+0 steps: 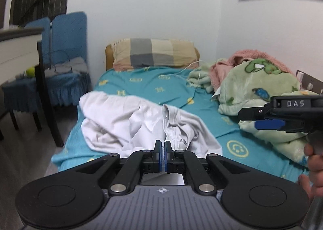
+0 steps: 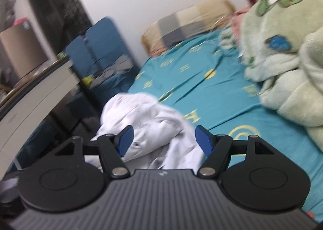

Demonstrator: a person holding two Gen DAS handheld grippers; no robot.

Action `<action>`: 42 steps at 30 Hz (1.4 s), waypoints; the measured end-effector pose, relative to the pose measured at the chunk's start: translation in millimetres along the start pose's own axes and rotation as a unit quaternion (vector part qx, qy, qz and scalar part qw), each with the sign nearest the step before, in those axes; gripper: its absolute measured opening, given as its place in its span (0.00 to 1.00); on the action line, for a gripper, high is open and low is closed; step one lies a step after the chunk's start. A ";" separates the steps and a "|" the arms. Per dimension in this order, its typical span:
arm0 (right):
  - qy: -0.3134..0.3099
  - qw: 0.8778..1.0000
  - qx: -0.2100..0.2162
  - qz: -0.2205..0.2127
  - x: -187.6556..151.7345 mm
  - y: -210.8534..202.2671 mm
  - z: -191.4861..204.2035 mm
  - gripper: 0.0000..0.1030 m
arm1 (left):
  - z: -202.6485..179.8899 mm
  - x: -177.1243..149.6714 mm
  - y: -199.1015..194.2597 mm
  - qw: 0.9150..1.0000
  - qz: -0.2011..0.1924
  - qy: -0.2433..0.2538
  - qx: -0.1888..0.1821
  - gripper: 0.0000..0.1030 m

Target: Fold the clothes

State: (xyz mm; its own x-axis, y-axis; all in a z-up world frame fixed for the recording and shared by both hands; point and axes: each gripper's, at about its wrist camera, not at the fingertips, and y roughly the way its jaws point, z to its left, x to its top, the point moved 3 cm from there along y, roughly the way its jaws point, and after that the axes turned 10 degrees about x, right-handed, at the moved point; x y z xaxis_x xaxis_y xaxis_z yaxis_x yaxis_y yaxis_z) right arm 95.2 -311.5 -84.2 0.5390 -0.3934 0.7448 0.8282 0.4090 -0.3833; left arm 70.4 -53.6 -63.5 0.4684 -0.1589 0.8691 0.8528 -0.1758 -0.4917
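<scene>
A crumpled white garment (image 1: 129, 125) lies on the teal bedsheet (image 1: 161, 86) near the bed's left front. My left gripper (image 1: 163, 149) is shut, its blue pads pinching an edge of the white garment, which rises in a fold just beyond the tips. My right gripper (image 2: 163, 141) is open, its blue pads (image 2: 126, 139) spread wide just above the white garment (image 2: 153, 127). It also shows in the left wrist view (image 1: 268, 122) at the right, over the blanket.
A green and pink fleece blanket pile (image 1: 260, 90) fills the bed's right side. A checked pillow (image 1: 153, 54) lies at the head. A white cable (image 1: 187, 76) runs over the sheet. Blue chairs (image 1: 66, 52) and a dark table leg (image 1: 48, 100) stand left of the bed.
</scene>
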 end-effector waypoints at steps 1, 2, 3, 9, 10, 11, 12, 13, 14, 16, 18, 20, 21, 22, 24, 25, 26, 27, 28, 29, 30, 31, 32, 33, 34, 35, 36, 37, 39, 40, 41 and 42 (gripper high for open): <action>-0.006 1.000 0.005 0.013 2.7 7.9 3.5 0.55 | 3.5 -0.9 4.2 1.000 0.004 -0.004 0.000 0.02; -0.013 1.000 0.008 0.026 7.2 19.0 7.0 0.50 | 7.7 -0.8 9.8 1.000 0.010 -0.013 -0.002 0.02; -0.021 0.999 0.011 0.040 11.7 29.9 10.4 0.49 | 10.9 -1.4 14.4 1.000 0.016 -0.020 -0.004 0.02; -0.067 0.991 0.017 0.112 37.3 101.3 26.8 0.48 | 14.8 -8.9 33.9 0.999 0.046 -0.021 -0.018 0.02; -0.072 0.990 0.015 0.118 38.8 114.4 26.9 0.48 | 13.8 -9.8 38.7 0.998 0.052 -0.021 -0.020 0.02; -0.077 0.989 0.014 0.123 39.2 126.7 26.6 0.48 | 13.4 -10.9 43.3 0.998 0.057 -0.023 -0.021 0.02; -0.082 0.988 0.013 0.128 39.6 139.1 26.3 0.48 | 13.9 -12.3 47.6 0.997 0.062 -0.026 -0.023 0.02; -0.083 0.988 0.014 0.133 38.6 150.2 24.4 0.48 | 14.6 -13.3 52.0 0.997 0.066 -0.031 -0.025 0.02; -0.084 0.987 0.013 0.137 36.8 160.6 22.2 0.47 | 15.7 -14.1 56.1 0.996 0.071 -0.037 -0.028 0.02; -0.098 0.985 0.004 0.141 31.4 177.3 18.4 0.42 | 17.8 -15.4 63.6 0.996 0.075 -0.044 -0.030 0.02; -0.123 0.982 -0.013 0.140 24.5 187.8 14.4 0.41 | 19.8 -16.1 69.6 0.995 0.077 -0.049 -0.032 0.02; -0.136 0.980 -0.019 0.144 17.4 193.7 9.3 0.27 | 20.9 -15.8 71.6 0.995 0.076 -0.055 -0.035 0.02; -0.135 0.980 -0.024 0.147 15.3 195.6 6.4 0.21 | 21.5 -15.6 71.9 0.995 0.074 -0.058 -0.035 0.02; -0.130 0.980 -0.029 0.148 14.5 195.5 3.8 0.15 | 22.1 -15.4 72.2 0.995 0.072 -0.060 -0.036 0.02; -0.121 0.981 -0.038 0.144 16.8 190.6 1.6 0.08 | 23.2 -14.3 71.4 0.995 0.066 -0.066 -0.038 0.02; -0.116 0.983 -0.042 0.138 19.9 185.5 1.4 0.06 | 23.8 -12.3 68.6 0.995 0.059 -0.070 -0.040 0.02; -0.111 0.984 -0.046 0.129 23.5 179.3 1.2 0.05 | 24.4 -10.4 65.4 0.995 0.051 -0.073 -0.043 0.02; -0.103 0.986 -0.050 0.119 27.2 172.8 0.7 0.05 | 25.0 -8.5 61.7 0.995 0.042 -0.077 -0.046 0.02; -0.093 0.988 -0.053 0.109 30.5 165.1 -0.7 0.04 | 25.4 -6.6 58.1 0.995 0.035 -0.080 -0.049 0.02; -0.080 0.990 -0.054 0.101 33.1 155.4 -2.5 0.04 | 25.7 -4.9 54.5 0.995 0.029 -0.084 -0.051 0.02; -0.065 0.992 -0.055 0.092 35.5 144.8 -4.5 0.04 | 26.0 -3.2 50.9 0.995 0.022 -0.087 -0.054 0.02; -0.050 0.994 -0.054 0.084 37.3 133.2 -6.7 0.04 | 25.9 -1.6 47.1 0.994 0.016 -0.089 -0.057 0.02; -0.036 0.995 -0.052 0.077 37.9 120.4 -8.5 0.04 | 25.0 -0.4 43.6 0.994 0.012 -0.090 -0.058 0.02; -0.023 0.996 -0.049 0.073 37.2 107.9 -9.8 0.04 | 24.1 0.2 41.1 0.994 0.010 -0.090 -0.058 0.02; -0.014 0.997 -0.039 0.071 35.6 96.8 -9.1 0.04 | 23.0 0.7 38.8 0.994 0.009 -0.089 -0.057 0.02; -0.008 0.997 -0.028 0.070 33.7 86.3 -7.6 0.04 | 21.6 0.6 37.1 0.995 0.011 -0.086 -0.053 0.02; -0.002 0.998 -0.018 0.068 31.2 75.7 -5.7 0.04 | 20.1 0.1 35.7 0.995 0.013 -0.083 -0.050 0.02; 0.004 0.998 -0.012 0.063 27.7 66.9 -3.8 0.04 | 18.7 -0.7 34.6 0.996 0.015 -0.080 -0.047 0.02; 0.013 0.998 -0.004 0.056 19.5 54.3 0.3 0.05 | 16.0 -2.9 33.1 0.997 0.019 -0.071 -0.041 0.02; 0.010 0.998 0.002 0.057 15.5 52.8 3.5 0.06 | 14.9 -3.8 32.4 0.997 0.020 -0.067 -0.038 0.02; 0.000 0.998 0.008 0.061 12.9 54.4 8.3 0.06 | 14.4 -4.0 32.2 0.997 0.021 -0.065 -0.036 0.02; -0.014 0.998 0.014 0.065 12.7 57.9 13.9 0.06 | 14.0 -3.8 32.3 0.997 0.020 -0.066 -0.035 0.02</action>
State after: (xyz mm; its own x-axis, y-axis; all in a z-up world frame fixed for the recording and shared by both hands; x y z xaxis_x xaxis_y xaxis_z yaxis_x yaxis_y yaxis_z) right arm 147.9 -281.4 -89.4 0.6369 -0.3122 0.7049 0.7466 0.4778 -0.4629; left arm 99.4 -45.0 -81.9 0.5322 -0.0398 0.8457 0.8163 -0.2408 -0.5250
